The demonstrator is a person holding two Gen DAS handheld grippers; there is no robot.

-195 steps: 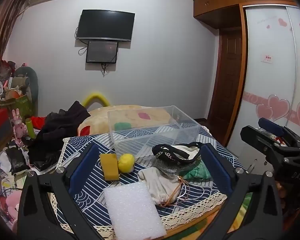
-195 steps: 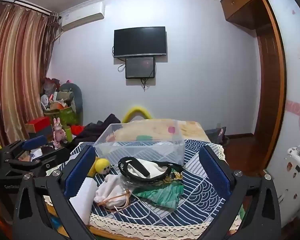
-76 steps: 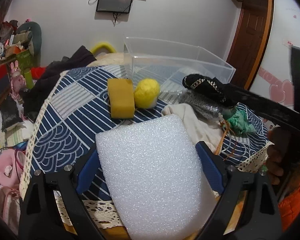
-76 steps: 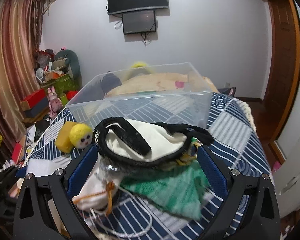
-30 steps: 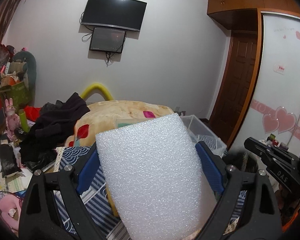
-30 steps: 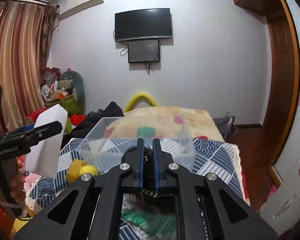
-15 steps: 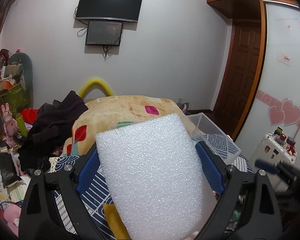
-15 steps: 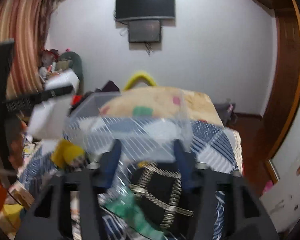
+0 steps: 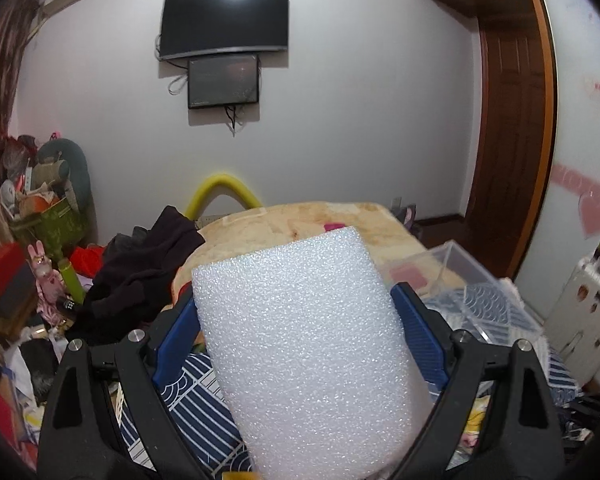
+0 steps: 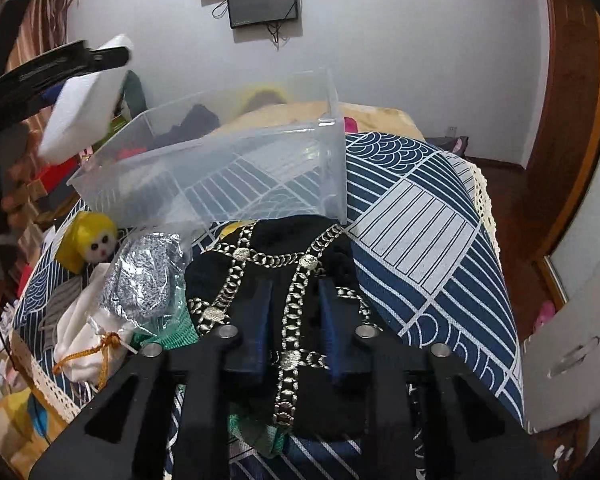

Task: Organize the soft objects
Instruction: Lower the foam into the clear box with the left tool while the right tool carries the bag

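My left gripper [image 9: 300,344] is shut on a white foam sheet [image 9: 312,344] and holds it up above the table; the sheet also shows in the right wrist view [image 10: 84,100], left of the clear plastic bin [image 10: 228,168]. My right gripper [image 10: 294,320] is shut on a black pouch with gold chain trim [image 10: 284,276], just in front of the bin. A yellow plush ball with a face [image 10: 90,240], a silver mesh bag [image 10: 140,276], a white drawstring pouch [image 10: 88,336] and green cloth [image 10: 172,332] lie on the blue patterned tablecloth [image 10: 420,232].
The bin corner [image 9: 452,264] shows at right in the left wrist view. Dark clothes [image 9: 140,276] and clutter [image 9: 28,264] lie to the left. A bed with a beige blanket [image 9: 300,220] is behind the table. A wooden door [image 9: 508,120] is at right.
My right gripper has dropped toward the table with the black pouch, now close before the bin. My left gripper has kept the foam sheet raised and swung slightly left.
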